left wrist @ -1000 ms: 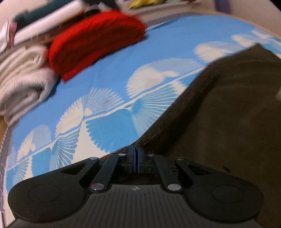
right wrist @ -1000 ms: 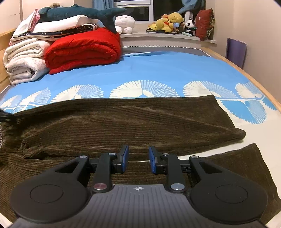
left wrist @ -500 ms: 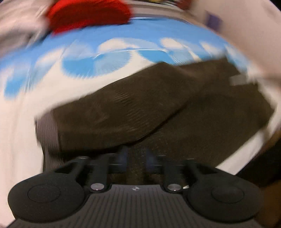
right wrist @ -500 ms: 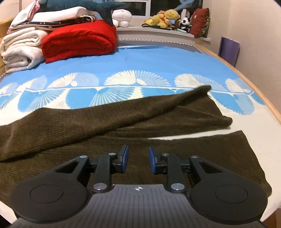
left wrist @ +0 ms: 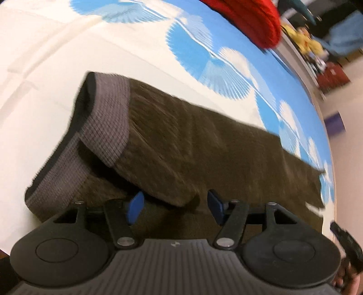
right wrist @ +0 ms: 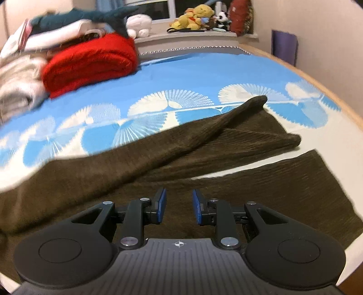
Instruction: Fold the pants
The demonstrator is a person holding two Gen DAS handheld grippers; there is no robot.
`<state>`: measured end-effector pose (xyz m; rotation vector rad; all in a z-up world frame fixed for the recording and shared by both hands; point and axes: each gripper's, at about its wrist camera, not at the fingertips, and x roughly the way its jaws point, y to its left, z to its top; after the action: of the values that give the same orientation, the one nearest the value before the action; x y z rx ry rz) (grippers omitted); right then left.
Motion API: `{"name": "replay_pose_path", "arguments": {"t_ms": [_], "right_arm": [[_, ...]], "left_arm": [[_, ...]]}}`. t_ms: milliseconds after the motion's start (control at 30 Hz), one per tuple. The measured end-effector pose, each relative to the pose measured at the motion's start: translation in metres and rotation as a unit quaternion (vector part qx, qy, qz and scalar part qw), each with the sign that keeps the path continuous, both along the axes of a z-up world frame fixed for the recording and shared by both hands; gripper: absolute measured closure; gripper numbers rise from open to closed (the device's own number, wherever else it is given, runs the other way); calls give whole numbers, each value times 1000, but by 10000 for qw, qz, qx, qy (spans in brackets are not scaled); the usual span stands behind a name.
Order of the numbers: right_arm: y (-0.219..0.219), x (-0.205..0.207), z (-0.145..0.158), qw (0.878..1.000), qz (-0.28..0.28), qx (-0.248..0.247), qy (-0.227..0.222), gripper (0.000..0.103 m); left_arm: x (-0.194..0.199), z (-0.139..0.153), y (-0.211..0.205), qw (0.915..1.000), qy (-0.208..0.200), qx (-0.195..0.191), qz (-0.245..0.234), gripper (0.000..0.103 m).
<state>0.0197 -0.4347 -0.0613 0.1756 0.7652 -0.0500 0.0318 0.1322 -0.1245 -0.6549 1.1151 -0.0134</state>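
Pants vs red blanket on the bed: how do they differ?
The pants are dark brown corduroy; the blanket is bright red. The pants lie spread out long and low across the near part of the bed, one leg crossing over the other; the blanket sits folded into a thick bundle at the far end. The pants have a grey ribbed waistband; the blanket shows no trim. Both rest on the bed.

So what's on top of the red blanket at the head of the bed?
On the red blanket lies a folded white stack with a plush shark across it. What is between the stack and the blanket is covered.
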Motion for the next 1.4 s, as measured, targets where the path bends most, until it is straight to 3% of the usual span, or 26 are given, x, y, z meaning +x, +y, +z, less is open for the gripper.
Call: {"name": "replay_pose_path", "arguments": {"t_ms": [167, 233, 300, 633, 833, 867, 900, 967, 1000, 1100, 1233, 1300, 1400], "right_arm": [[-25, 31, 2, 9942, -417, 989, -32, 73], [-35, 50, -3, 9909, -581, 1211, -5, 72], [-45, 73, -11, 9886, -766, 1296, -4, 70], [-83, 172, -86, 9670, -1455, 1992, 640, 62], [-76, 201, -103, 9714, -1480, 1751, 619, 59], [-75, 203, -101, 9729, -1470, 1691, 578, 62], [-74, 204, -99, 9736, -1481, 1658, 525, 76], [-76, 204, -96, 9728, -1573, 1646, 422, 95], [-77, 203, -92, 9728, -1592, 1648, 353, 98], [-77, 191, -73, 9729, -1580, 1682, 110, 99], [-76, 159, -30, 9714, -1506, 1825, -175, 100], [-73, 128, -3, 9721, -1435, 1806, -421, 100], [-68, 66, 30, 9748, -1340, 1643, -690, 100]], "left_arm": [[10, 3, 18, 9984, 212, 202, 477, 42], [13, 4, 20, 9976, 292, 390, 486, 66], [17, 4, 23, 9970, 349, 480, 507, 78], [26, 8, 18, 9956, 209, 888, 234, 83], [30, 5, 18, 9956, 259, 886, 148, 83], [30, 5, 17, 9955, 255, 899, 127, 83], [30, 6, 17, 9954, 248, 916, 113, 83], [30, 8, 15, 9951, 240, 948, 104, 83], [29, 9, 14, 9949, 222, 978, 92, 84], [25, 16, 10, 9937, 81, 1119, -17, 86], [6, 37, 9, 9901, -525, 1302, 4, 94], [-11, 51, 12, 9874, -848, 1334, 56, 95], [-38, 62, 24, 9890, -1028, 1038, 229, 95]]}}
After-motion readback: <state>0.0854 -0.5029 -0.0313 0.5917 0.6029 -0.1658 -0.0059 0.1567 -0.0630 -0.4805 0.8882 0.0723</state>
